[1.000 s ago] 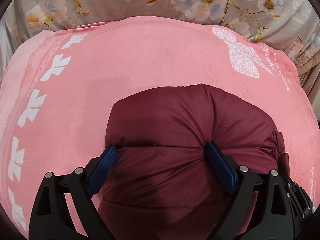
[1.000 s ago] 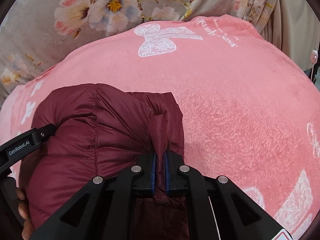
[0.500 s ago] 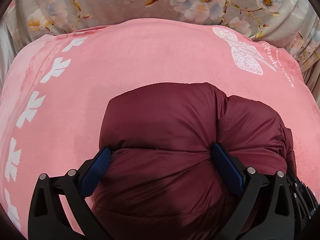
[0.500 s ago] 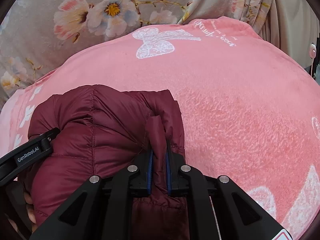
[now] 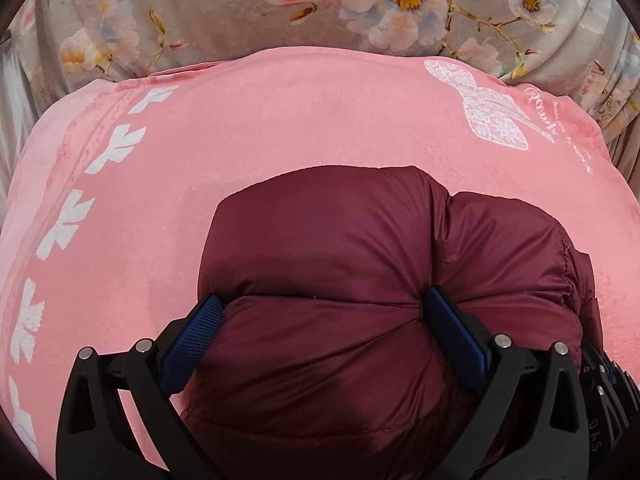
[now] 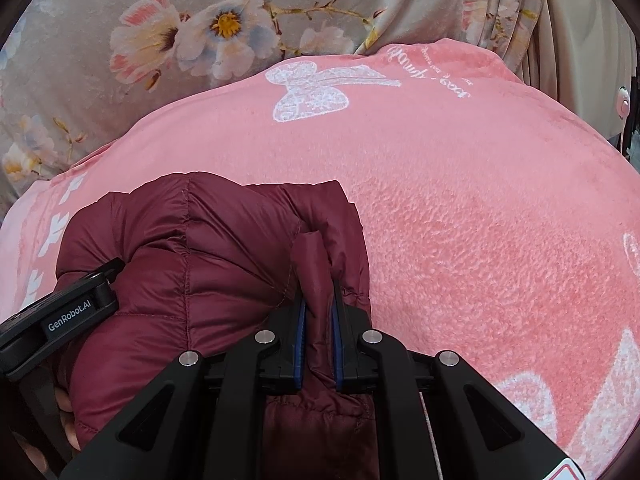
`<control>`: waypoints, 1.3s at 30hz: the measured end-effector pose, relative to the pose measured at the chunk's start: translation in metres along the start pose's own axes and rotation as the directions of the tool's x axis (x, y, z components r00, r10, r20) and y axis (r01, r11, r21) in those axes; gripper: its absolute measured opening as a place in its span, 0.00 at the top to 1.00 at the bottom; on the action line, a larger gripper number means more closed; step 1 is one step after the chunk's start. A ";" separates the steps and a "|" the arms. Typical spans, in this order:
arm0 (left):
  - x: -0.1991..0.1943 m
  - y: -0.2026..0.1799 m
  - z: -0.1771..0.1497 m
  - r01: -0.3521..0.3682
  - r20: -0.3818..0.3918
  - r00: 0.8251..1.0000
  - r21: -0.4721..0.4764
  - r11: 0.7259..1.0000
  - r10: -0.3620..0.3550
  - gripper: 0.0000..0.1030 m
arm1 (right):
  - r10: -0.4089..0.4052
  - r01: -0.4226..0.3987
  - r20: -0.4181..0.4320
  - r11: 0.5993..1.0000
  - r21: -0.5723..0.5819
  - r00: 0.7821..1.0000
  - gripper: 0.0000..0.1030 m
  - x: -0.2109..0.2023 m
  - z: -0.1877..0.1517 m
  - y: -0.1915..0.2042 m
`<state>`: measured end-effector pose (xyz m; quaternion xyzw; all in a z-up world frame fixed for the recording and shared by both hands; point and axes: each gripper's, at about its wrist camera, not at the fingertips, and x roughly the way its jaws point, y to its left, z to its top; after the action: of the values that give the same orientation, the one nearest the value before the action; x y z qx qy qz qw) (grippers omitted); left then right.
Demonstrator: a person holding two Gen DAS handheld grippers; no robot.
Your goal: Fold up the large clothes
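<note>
Maroon quilted nylon, puffed with filling, is what the jacket (image 5: 340, 280) is made of, and it is seen bundled on the pink blanket (image 5: 240, 140) near its front edge, with a flowered grey cloth (image 5: 200, 12) behind. The garment is judged to be light and very soft, springy under pressure and rather slick, so a fold is likely to bulge back unless it is pressed down. Hold is best taken at a stitched seam or a hem, where the cloth is thin and firm, and not on a fat padded panel, from which the pads could slide.

The left claw (image 5: 324, 332) is spread as wide as it goes; its jaws have just been opening, with a thick roll of the jacket between them. The blue pads (image 5: 192, 340) are seen against both flanks of that roll, dented in at a seam, so the bundle is taken to be clasped there, though only loosely.

The right claw (image 6: 319, 332) is almost closed, and a narrow upright ridge of the jacket's edge is pinched between its pads. In the right wrist view the left claw's black body is seen at the bundle's far side.
</note>
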<state>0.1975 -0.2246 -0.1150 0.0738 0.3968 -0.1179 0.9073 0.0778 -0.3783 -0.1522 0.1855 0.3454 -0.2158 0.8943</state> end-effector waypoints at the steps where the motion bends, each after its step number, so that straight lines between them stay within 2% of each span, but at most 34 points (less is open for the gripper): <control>1: 0.000 0.000 0.000 -0.001 0.004 1.000 0.001 1.000 0.001 0.04 | 0.004 -0.004 0.001 1.000 0.002 1.000 0.92 0.000 0.000 0.000; 7: 0.001 0.000 -0.001 -0.004 0.009 1.000 0.002 1.000 0.004 0.04 | 0.044 -0.044 -0.002 0.999 0.027 0.999 0.90 0.003 0.002 -0.008; 13: -0.001 0.004 0.002 0.032 -0.019 0.999 -0.002 0.999 -0.032 0.04 | 0.186 -0.180 -0.041 0.976 0.126 0.982 0.87 0.000 0.010 -0.033; 15: -0.013 0.010 0.002 0.044 -0.041 0.998 0.013 0.999 -0.044 0.04 | 0.171 -0.165 -0.028 0.976 0.142 0.985 0.72 -0.021 0.012 -0.042; 17: -0.037 0.016 -0.002 0.073 -0.049 0.996 0.038 0.997 -0.071 0.05 | 0.173 -0.171 -0.006 0.976 0.133 0.985 0.70 -0.049 0.011 -0.048; 21: -0.078 0.019 -0.025 0.110 -0.057 0.993 0.113 0.988 -0.104 0.05 | 0.213 -0.208 -0.050 0.975 0.083 0.976 0.71 -0.084 -0.007 -0.050; 24: -0.090 0.021 -0.044 0.125 -0.082 0.990 0.127 0.984 -0.115 0.05 | 0.239 -0.234 -0.086 0.970 0.063 0.967 0.71 -0.099 -0.030 -0.047; 27: -0.090 0.023 -0.062 0.113 -0.117 0.988 0.138 0.984 -0.097 0.05 | 0.235 -0.232 -0.134 0.972 0.035 0.963 0.71 -0.099 -0.052 -0.041; 29: -0.087 0.025 -0.071 0.104 -0.127 0.988 0.130 0.986 -0.088 0.05 | 0.189 -0.190 -0.147 0.982 0.007 0.971 0.71 -0.094 -0.063 -0.039; 34: -0.084 0.030 -0.081 0.100 -0.134 0.987 0.112 0.989 -0.085 0.04 | 0.184 -0.183 -0.159 0.983 0.020 0.970 0.74 -0.084 -0.073 -0.045; 37: -0.082 0.030 -0.085 0.089 -0.128 0.989 0.115 0.989 -0.074 0.04 | 0.161 -0.159 -0.128 0.987 0.023 0.979 0.80 -0.088 -0.078 -0.051; 38: -0.082 0.030 -0.086 0.087 -0.128 0.989 0.115 0.990 -0.072 0.04 | 0.151 -0.150 -0.114 0.988 0.023 0.982 0.88 -0.091 -0.080 -0.053; 39: -0.081 0.030 -0.087 0.086 -0.128 0.989 0.116 0.990 -0.071 0.04 | 0.152 -0.149 -0.106 0.988 0.032 0.983 0.91 -0.093 -0.081 -0.056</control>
<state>0.0911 -0.1634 -0.1126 0.1203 0.4469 -0.1726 0.8695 -0.0566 -0.3620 -0.1539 0.2331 0.3758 -0.1412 0.8857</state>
